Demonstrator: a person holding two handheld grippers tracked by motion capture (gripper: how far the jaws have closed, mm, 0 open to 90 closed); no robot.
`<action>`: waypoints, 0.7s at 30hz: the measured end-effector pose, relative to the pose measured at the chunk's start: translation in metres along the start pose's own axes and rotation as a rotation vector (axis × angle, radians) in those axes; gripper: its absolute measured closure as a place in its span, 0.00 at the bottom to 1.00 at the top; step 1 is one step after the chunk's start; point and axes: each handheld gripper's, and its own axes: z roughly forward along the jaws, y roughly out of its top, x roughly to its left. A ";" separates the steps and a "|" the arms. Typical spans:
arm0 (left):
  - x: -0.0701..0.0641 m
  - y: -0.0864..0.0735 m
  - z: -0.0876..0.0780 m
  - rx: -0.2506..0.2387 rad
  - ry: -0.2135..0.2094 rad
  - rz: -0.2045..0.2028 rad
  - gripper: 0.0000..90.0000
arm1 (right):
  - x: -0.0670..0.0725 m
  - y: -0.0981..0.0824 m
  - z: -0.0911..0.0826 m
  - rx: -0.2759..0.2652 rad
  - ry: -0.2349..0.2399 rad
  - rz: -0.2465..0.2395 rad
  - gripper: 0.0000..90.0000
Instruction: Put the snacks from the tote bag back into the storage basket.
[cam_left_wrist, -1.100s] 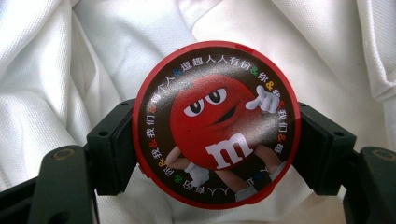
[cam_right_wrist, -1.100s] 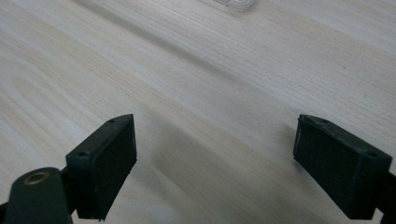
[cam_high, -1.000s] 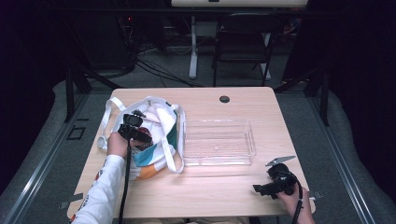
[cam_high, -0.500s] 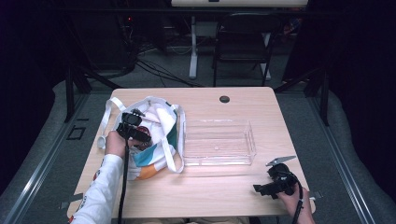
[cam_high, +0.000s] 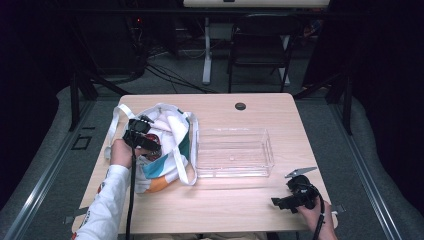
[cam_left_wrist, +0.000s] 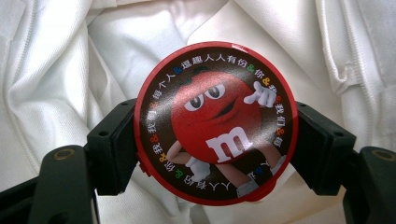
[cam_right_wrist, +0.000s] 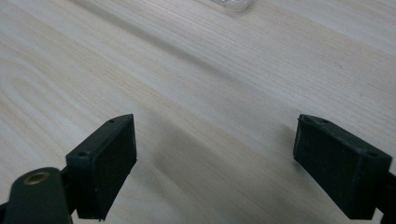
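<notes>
From the high view, my left hand-held gripper (cam_high: 141, 136) is down in the open cloth bag (cam_high: 167, 150) at the left side of the table (cam_high: 225, 205). A clear tray (cam_high: 232, 152) sits just beside the bag. My right hand-held gripper (cam_high: 295, 196) waits near the table's front right corner.

In the left gripper view, my left hand-held gripper (cam_left_wrist: 212, 154) squeezes a round red candy tin (cam_left_wrist: 215, 122) from both sides, with white bag cloth all around. I think I am taking it out. Next I should lift it and go to the tray.

In the right gripper view, my right hand-held gripper (cam_right_wrist: 229, 163) is wide apart, with nothing in it, over bare wood.
</notes>
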 end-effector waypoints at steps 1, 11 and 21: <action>-0.001 0.000 -0.002 0.003 -0.003 0.006 0.28 | 0.000 0.000 0.000 0.000 0.000 0.000 0.14; 0.000 0.001 -0.011 -0.004 -0.021 0.011 0.28 | -0.001 0.000 -0.001 0.009 -0.018 -0.007 0.14; -0.002 0.002 -0.019 -0.013 -0.027 0.029 0.28 | -0.002 0.000 -0.002 0.009 -0.026 -0.008 0.14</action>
